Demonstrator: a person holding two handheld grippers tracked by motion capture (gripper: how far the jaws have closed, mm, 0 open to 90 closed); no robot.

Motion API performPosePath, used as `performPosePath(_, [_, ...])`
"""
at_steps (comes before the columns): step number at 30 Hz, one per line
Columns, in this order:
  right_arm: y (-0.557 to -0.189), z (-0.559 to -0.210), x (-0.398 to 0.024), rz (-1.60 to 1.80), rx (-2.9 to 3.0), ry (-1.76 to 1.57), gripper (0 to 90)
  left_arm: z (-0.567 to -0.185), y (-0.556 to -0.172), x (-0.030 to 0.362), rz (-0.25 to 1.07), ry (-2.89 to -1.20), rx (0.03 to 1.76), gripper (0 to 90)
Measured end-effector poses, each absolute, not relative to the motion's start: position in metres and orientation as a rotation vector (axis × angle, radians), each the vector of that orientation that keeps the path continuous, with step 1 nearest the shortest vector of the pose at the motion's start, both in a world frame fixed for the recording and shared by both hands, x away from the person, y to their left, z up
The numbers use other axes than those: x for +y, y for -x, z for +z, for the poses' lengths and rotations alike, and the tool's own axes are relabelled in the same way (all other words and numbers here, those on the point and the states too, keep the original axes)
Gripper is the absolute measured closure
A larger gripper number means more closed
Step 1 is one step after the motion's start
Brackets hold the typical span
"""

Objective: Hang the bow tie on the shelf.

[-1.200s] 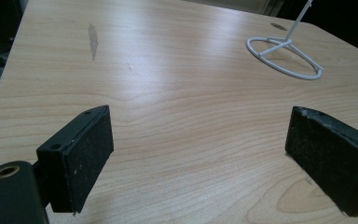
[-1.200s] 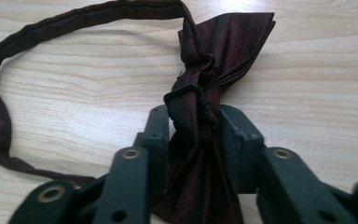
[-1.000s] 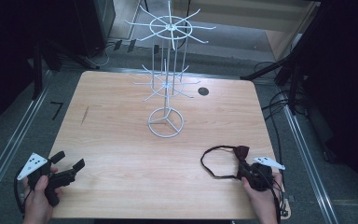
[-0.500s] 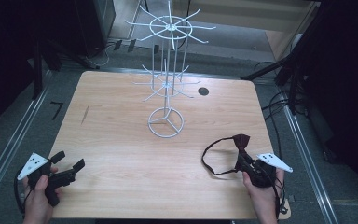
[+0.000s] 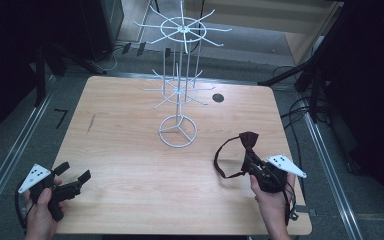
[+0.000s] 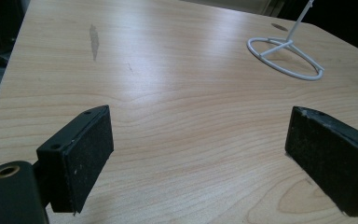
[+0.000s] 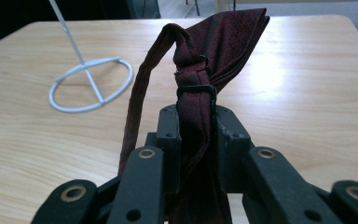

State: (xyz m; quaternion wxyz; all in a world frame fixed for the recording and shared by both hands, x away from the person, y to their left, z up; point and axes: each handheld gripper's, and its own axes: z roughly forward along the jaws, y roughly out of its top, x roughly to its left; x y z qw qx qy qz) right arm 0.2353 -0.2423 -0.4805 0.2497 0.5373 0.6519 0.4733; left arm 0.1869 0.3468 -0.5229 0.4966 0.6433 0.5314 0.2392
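The right tool (image 5: 252, 161) is clenched on a dark red bow tie (image 5: 249, 142), pinching it by the middle so the bow stands up above the near right of the table (image 5: 125, 150) and its strap loop hangs free, probably ready for a hook. The white wire rack (image 5: 179, 90) stands at the far centre. The left tool (image 5: 75, 176), near left, rests released, holding nothing.
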Motion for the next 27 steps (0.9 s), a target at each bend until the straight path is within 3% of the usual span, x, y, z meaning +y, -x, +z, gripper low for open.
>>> performPosePath(27, [-0.254,-0.448,-0.201,1.332,1.799,-1.325,75.3,-0.523,-0.186,0.346,0.593,-1.559,1.289,8.2])
